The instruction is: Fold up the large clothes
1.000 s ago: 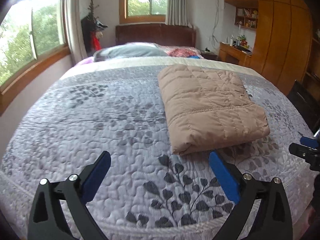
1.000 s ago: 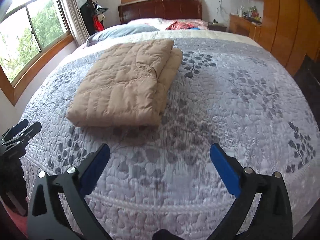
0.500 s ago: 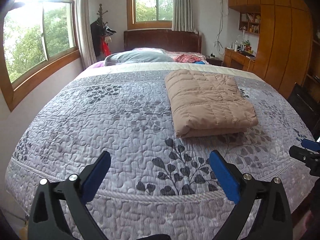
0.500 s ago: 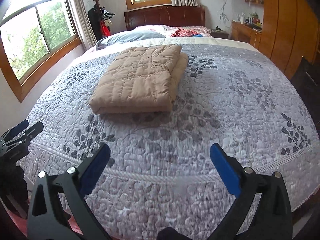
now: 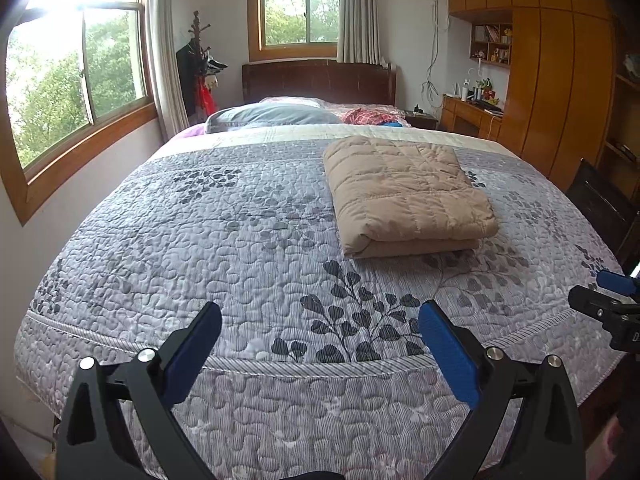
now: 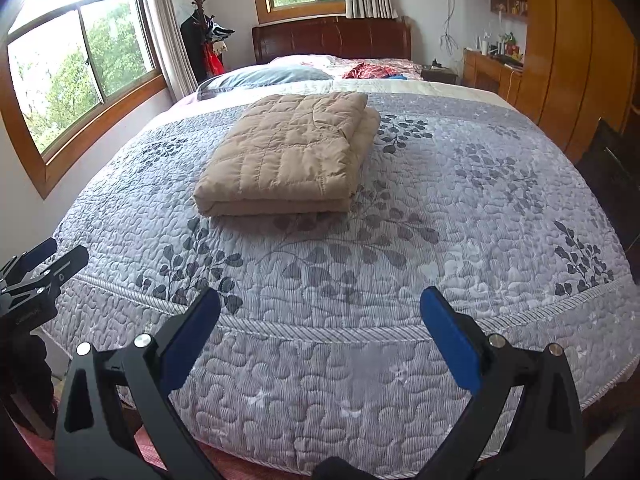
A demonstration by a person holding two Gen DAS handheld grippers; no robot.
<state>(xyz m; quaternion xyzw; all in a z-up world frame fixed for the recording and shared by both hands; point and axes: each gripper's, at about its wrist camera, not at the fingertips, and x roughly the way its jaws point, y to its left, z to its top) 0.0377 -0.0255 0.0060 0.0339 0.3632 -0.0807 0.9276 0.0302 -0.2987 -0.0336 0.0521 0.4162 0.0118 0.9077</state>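
A tan quilted garment (image 5: 404, 192) lies folded into a neat rectangle on the grey leaf-patterned bedspread (image 5: 240, 240); the right wrist view shows the same folded garment (image 6: 292, 152) left of centre. My left gripper (image 5: 320, 344) hangs open over the foot of the bed, well short of the garment, with nothing between its blue pads. My right gripper (image 6: 320, 332) is open too, empty, at the bed's foot edge. Each gripper shows in the other's view: the right gripper (image 5: 612, 304) at the right edge, the left gripper (image 6: 36, 276) at the left edge.
Pillows (image 5: 276, 114) and a red garment (image 5: 366, 115) lie by the dark headboard (image 5: 320, 80). Windows (image 5: 76, 80) line the left wall, with a coat stand (image 5: 200, 68) in the corner. A wooden wardrobe (image 5: 560, 92) and desk (image 5: 472, 114) stand right. A dark chair (image 5: 604, 204) is beside the bed.
Both grippers have pulled back from the bed toward its foot and risen; the folded garment now appears farther away. Both stay open and the garment has not moved.
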